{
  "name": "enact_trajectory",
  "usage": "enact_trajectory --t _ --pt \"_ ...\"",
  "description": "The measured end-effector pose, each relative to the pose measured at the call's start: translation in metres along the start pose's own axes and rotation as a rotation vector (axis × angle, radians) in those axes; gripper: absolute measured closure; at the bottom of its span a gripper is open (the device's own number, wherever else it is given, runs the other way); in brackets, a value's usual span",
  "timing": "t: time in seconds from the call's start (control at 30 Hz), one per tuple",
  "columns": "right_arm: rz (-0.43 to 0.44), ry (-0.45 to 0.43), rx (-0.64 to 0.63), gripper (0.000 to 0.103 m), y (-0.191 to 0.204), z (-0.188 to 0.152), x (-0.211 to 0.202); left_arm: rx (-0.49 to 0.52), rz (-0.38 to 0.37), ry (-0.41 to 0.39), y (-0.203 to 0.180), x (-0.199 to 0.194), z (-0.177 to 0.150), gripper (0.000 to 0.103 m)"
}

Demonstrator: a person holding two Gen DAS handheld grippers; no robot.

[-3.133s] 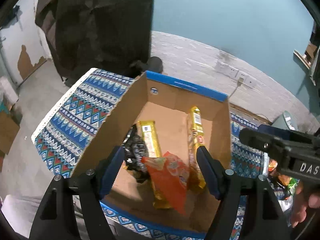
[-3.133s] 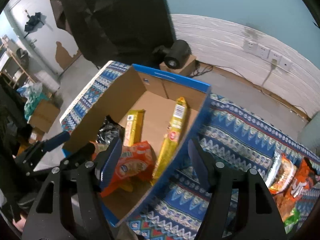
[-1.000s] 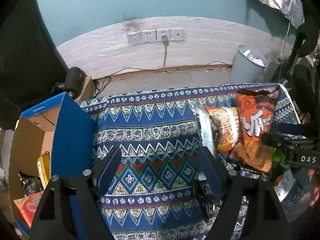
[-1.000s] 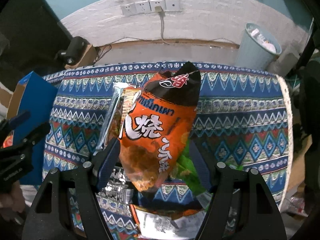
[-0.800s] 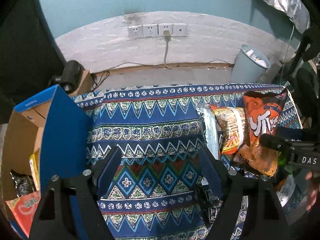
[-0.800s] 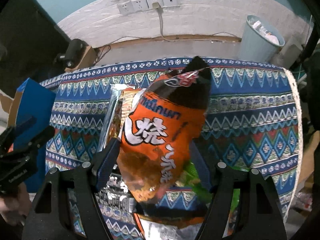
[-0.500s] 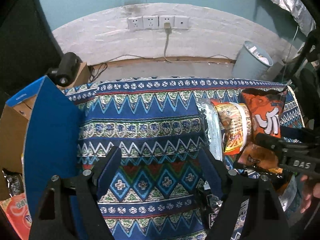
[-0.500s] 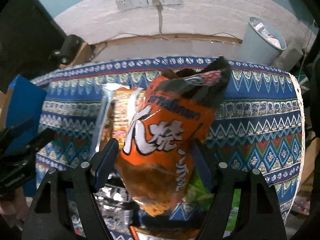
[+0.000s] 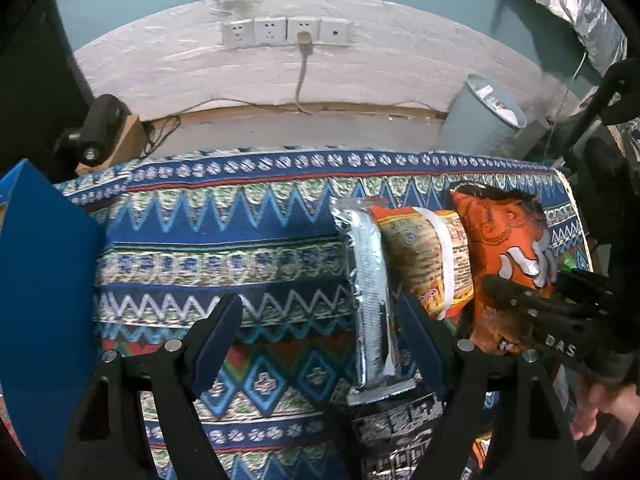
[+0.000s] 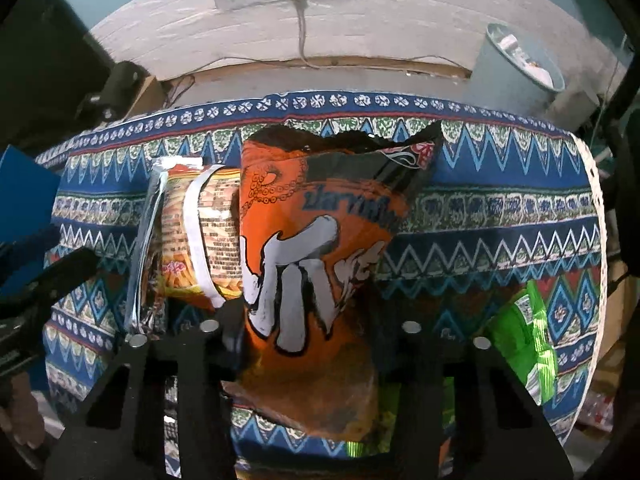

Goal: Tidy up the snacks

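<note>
An orange snack bag [image 10: 312, 240] stands tilted on the patterned cloth, and my right gripper [image 10: 308, 320] is closing its jaws on the bag's lower part, both pads pressing into its sides. The same orange snack bag [image 9: 508, 232] and right gripper [image 9: 540, 320] show at the right of the left wrist view. My left gripper [image 9: 318, 316] hangs open over the cloth with nothing between its pads. A yellow-orange packet [image 9: 420, 256] with a silver sealed edge lies just inside its right finger, also seen as the yellow-orange packet [image 10: 188, 240] left of the orange bag.
The blue cardboard box [image 9: 44, 300] stands at the left edge. A black-and-silver packet [image 9: 396, 420] lies under the silver edge. A green bag [image 10: 524, 340] lies right of the orange one. Behind the table stand a grey bin [image 9: 480, 120] and wall sockets.
The right jaws have closed in on the orange bag, which has crumpled and tipped. Both grippers have sunk toward the cloth, and the left one has come closer to the silver-edged packet.
</note>
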State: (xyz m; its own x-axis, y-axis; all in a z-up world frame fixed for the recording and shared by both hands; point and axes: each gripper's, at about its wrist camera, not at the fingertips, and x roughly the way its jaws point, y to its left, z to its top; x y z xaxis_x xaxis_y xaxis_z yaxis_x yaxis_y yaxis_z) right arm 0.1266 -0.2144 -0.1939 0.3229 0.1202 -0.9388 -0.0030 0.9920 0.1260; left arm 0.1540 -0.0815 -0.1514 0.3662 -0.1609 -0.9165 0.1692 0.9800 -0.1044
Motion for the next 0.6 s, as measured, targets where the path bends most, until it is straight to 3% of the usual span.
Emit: enact_trajectory --t 0.23,0.4,0.53,0.6 --pt "-0.013 -0.033 -0.07 0.063 0.008 -0.005 -0.011 -0.009 -0.022 0.061 -0.012 0.027 -0.002 0.022" --pt "-0.014 -0.051 -0.087 0.063 0.009 -0.007 -0.019 -0.003 -0.016 0.059 -0.014 0.037 -0.006 0.023" --pt "-0.004 -0.05 -0.083 0.063 0.006 -0.008 -0.021 0.005 -0.041 0.077 -0.014 0.043 -0.009 0.056" --pt "-0.003 -0.049 -0.082 0.063 0.005 -0.008 -0.021 0.041 -0.012 0.067 -0.017 0.042 -0.011 0.072"
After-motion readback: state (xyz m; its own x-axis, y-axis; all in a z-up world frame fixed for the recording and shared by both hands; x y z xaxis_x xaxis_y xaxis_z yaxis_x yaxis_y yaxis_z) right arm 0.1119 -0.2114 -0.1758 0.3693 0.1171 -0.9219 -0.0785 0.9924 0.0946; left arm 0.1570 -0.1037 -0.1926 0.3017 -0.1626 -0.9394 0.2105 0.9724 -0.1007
